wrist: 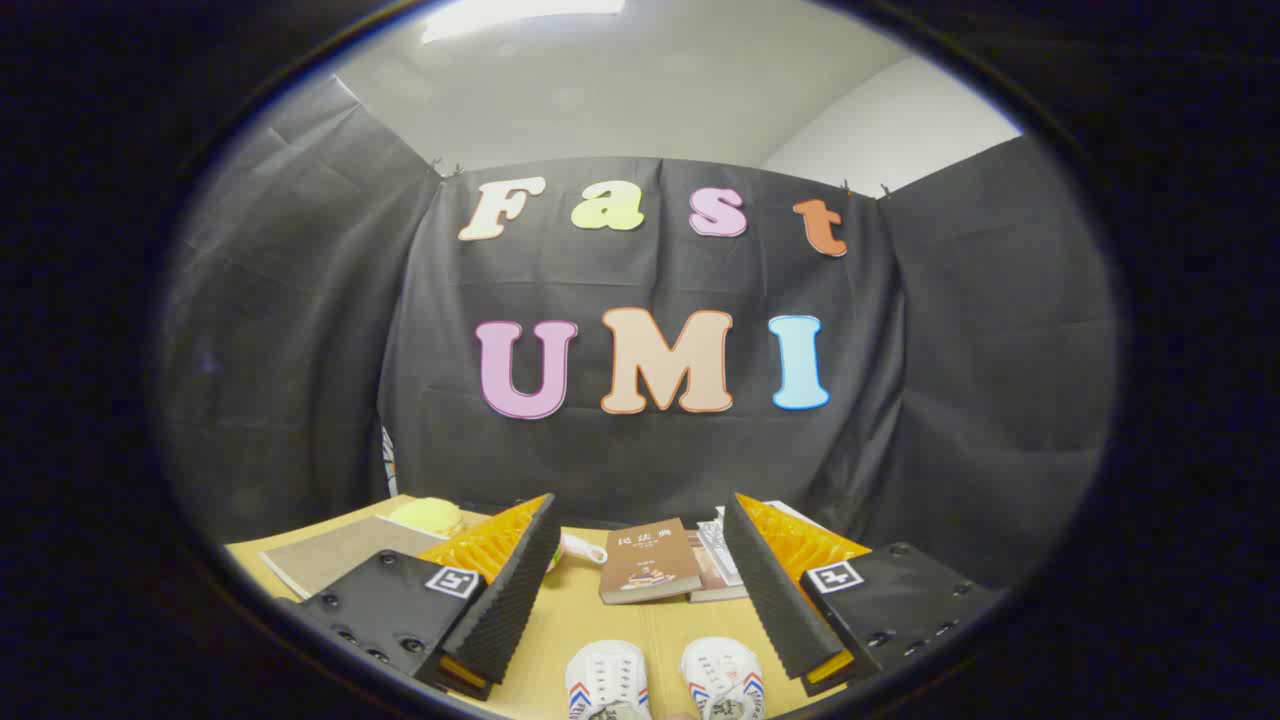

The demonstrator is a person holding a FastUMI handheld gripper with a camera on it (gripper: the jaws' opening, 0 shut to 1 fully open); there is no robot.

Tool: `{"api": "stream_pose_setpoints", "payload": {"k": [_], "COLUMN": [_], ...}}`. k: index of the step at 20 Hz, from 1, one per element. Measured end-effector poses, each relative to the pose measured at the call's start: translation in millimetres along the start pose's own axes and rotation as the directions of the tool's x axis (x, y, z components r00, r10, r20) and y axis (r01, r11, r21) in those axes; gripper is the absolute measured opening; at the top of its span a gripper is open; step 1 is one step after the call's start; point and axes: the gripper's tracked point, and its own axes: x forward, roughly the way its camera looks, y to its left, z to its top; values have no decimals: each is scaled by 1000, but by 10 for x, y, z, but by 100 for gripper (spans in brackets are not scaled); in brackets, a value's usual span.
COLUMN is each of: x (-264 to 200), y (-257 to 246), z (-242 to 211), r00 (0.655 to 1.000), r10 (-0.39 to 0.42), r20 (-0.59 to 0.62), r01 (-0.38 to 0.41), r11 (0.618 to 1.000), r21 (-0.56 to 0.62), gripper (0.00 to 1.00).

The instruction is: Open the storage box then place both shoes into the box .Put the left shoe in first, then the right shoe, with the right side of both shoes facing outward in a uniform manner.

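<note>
gripper [640, 560]: fingers spread wide, nothing between the pads, hovering over the table; ribbed black pads face each other, orange backing behind
left finger [510, 590]: black pad, orange side, marker tag on the black mount
right finger [775, 590]: same build, tag on its mount
shoes: two white shoes on the table, low in the gap between the fingers, close to the camera; left-hand shoe [607, 680], right-hand shoe [722, 680]
shoe direction: side by side, just apart, rounded toes toward the far wall, long axes roughly parallel and running along the fingers; red and blue stripes on the sides; heels cut off, so which is the left shoe cannot be told
table [590, 625]: light wood-coloured top, bare between shoes and books
books: brown-covered book [648, 560] lying flat just beyond the fingertips, more printed matter [718, 555] tucked against its right side, partly behind the right finger
behind left finger: grey-brown flat mat [335, 555], a pale yellow rounded thing [428, 515] at the far table edge, a small white-and-pink object [578, 548] peeking past the pad, possibly a cup, too hidden to say
room: black cloth wall [640, 460] around the table, white wall [880, 130] and ceiling light [520, 15] above
</note>
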Motion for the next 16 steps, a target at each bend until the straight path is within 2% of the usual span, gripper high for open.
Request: {"api": "stream_pose_setpoints", "payload": {"k": [16], "x": [-7], "y": [17], "z": [-1], "r00": [999], "r10": [33], "r20": [-11], "r01": [-32], "r11": [998], "r21": [54], "gripper": [100]}}
